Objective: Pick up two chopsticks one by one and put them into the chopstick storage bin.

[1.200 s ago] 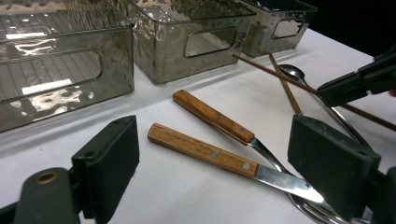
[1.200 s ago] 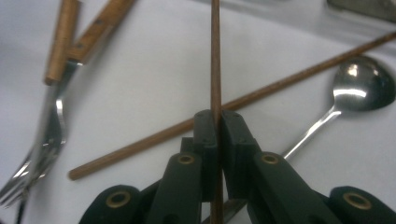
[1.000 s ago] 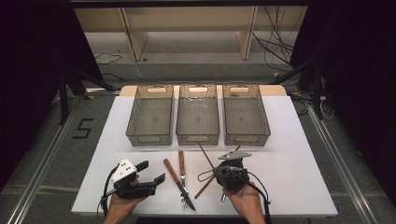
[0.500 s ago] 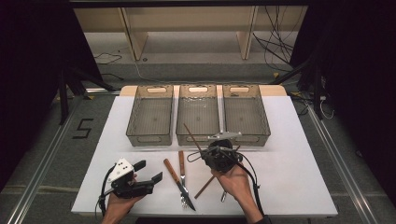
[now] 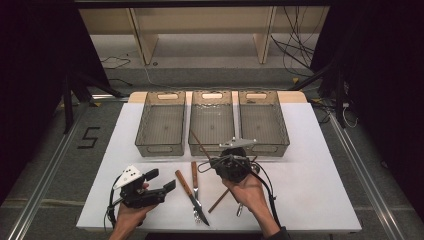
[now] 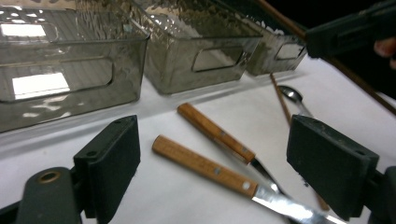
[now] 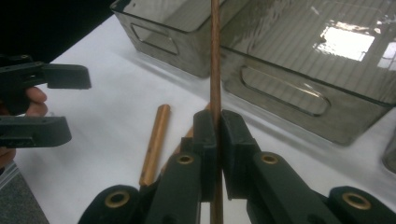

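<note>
Fingers [image 7: 205,135] of the right gripper [image 7: 217,122] clamp a single chopstick [image 7: 215,56], lifted off the white table [image 5: 310,165] toward the middle bin [image 5: 212,120], apparently for sorting, while the left gripper [image 5: 159,181] waits with jaws apart near two wooden-handled knives [image 5: 192,187].

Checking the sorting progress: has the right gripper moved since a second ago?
Yes. The right gripper, shut on a thin brown wooden chopstick, has moved up the high view toward the middle clear plastic bin.
</note>
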Demonstrator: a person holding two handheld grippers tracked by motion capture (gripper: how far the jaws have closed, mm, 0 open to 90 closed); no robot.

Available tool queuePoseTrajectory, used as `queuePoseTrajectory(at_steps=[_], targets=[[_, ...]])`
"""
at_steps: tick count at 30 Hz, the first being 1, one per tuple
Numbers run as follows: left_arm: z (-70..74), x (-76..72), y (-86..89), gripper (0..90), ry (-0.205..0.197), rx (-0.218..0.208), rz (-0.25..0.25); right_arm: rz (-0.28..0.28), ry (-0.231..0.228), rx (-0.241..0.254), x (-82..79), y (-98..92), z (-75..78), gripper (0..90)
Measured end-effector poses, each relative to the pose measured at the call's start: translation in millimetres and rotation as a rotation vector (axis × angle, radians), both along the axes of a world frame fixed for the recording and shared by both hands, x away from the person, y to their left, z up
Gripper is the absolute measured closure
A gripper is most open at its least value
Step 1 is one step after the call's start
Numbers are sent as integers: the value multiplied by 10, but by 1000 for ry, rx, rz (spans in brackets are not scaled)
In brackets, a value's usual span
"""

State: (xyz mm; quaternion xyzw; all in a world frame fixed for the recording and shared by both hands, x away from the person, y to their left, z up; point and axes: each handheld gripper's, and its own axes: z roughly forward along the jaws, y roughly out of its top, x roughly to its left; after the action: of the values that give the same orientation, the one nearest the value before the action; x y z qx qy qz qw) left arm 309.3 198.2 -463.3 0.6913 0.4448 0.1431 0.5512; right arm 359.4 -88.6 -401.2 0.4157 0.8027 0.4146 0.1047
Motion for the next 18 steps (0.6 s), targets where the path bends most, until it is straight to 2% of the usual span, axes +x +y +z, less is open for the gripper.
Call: queuePoseTrajectory(at_steps=[2, 4, 5, 7, 8, 10, 14, 17, 18], targets=[[64, 44, -27, 181, 16, -12, -3, 12, -6, 4, -7, 33, 17, 857], [133, 110, -49, 189, 40, -56, -16, 27, -14, 12, -21, 73, 29, 857], [173, 144, -67, 193, 46, -64, -16, 35, -18, 15, -31, 94, 33, 857], [215, 178, -94, 205, 48, -65, -12, 49, -24, 17, -55, 135, 35, 857], [294, 242, -144, 213, 49, -73, -16, 56, -29, 19, -64, 152, 33, 857], [361, 300, -190, 226, 60, -86, -20, 69, -36, 21, -85, 180, 30, 857], [422, 369, -248, 266, 75, -82, -25, 86, -57, 29, -128, 221, 28, 857], [471, 417, -292, 296, 104, -123, -40, 95, -77, 36, -166, 246, 33, 857], [471, 417, -292, 307, 104, -123, -40, 95, -77, 36, -166, 246, 33, 857]])
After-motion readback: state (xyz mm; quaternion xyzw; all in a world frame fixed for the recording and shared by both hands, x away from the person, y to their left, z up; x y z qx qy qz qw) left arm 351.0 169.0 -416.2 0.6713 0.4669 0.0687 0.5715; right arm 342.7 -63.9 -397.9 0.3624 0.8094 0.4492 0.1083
